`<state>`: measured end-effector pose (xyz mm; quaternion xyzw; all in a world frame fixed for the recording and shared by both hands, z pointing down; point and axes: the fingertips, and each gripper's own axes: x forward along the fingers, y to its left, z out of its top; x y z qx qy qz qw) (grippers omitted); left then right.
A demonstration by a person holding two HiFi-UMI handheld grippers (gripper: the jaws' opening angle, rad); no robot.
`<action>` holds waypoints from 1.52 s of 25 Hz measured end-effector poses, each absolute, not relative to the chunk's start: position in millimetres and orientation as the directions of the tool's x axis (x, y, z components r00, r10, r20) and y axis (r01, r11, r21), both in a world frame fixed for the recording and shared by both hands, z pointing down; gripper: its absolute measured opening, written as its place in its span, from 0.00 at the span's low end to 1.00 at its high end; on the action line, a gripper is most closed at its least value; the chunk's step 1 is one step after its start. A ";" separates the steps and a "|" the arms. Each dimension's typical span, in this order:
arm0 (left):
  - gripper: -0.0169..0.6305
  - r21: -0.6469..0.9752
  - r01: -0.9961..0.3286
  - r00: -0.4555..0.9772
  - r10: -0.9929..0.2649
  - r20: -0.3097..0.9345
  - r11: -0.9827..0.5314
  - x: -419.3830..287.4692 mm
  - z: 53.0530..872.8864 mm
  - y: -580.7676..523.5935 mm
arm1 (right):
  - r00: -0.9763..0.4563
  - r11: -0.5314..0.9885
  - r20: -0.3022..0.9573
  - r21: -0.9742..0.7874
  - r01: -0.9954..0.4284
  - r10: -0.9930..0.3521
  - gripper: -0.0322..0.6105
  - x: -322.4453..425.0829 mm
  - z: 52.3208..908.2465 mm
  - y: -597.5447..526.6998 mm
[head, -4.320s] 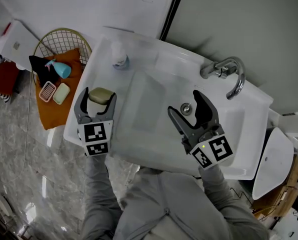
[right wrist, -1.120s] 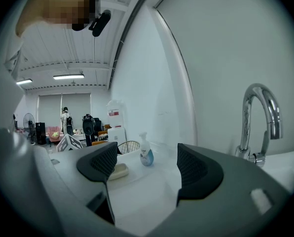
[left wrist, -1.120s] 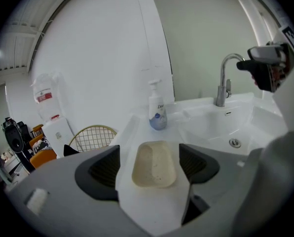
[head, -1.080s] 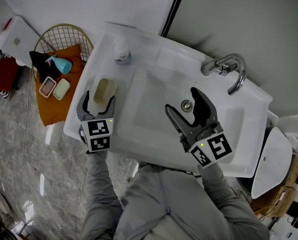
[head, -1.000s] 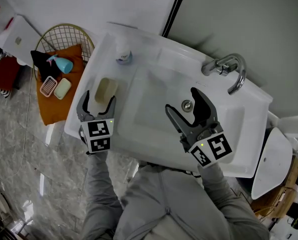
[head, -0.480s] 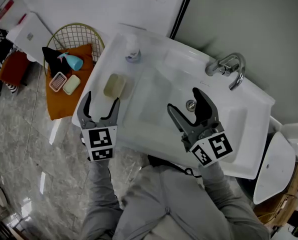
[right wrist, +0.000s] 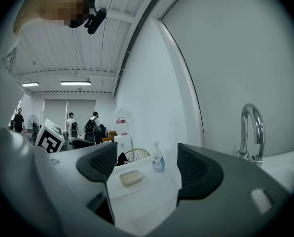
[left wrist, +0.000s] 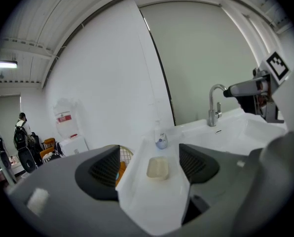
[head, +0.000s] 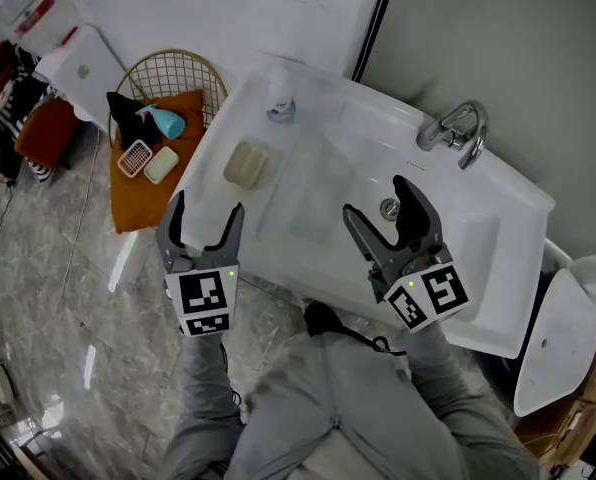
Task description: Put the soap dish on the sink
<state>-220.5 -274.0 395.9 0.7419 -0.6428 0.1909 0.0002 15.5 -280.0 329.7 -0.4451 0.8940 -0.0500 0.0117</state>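
Observation:
A pale yellow soap dish (head: 247, 164) lies flat on the left ledge of the white sink (head: 478, 253). In the left gripper view the soap dish (left wrist: 157, 168) shows between the jaws, well ahead of them. My left gripper (head: 204, 217) is open and empty, off the sink's near-left edge over the floor. My right gripper (head: 389, 211) is open and empty above the basin, just short of the drain (head: 389, 208). In the right gripper view the soap dish (right wrist: 130, 177) lies on the ledge to the left.
A small soap pump bottle (head: 281, 104) stands at the ledge's far end. The chrome tap (head: 460, 131) rises at the back right. Left of the sink, a wire basket (head: 158, 108) holds an orange cloth, a blue spray bottle and small soap dishes. People stand far off.
My left gripper has let go of the soap dish, which now rests on the ledge, and has drawn back off the sink's edge. The right gripper has stayed over the basin.

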 end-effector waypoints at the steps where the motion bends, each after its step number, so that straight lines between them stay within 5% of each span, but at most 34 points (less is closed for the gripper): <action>1: 0.68 -0.248 -0.954 0.097 -0.956 0.276 -0.168 -221.2 392.5 -269.0 | -0.603 0.598 0.022 -0.099 -0.795 -0.798 0.64 15.3 329.0 -277.5; 38: 0.68 -0.256 -0.964 0.024 -0.985 0.171 -0.068 -232.1 356.1 -153.8 | -0.586 0.586 -0.014 -0.061 -0.808 -0.810 0.64 21.7 325.4 -200.7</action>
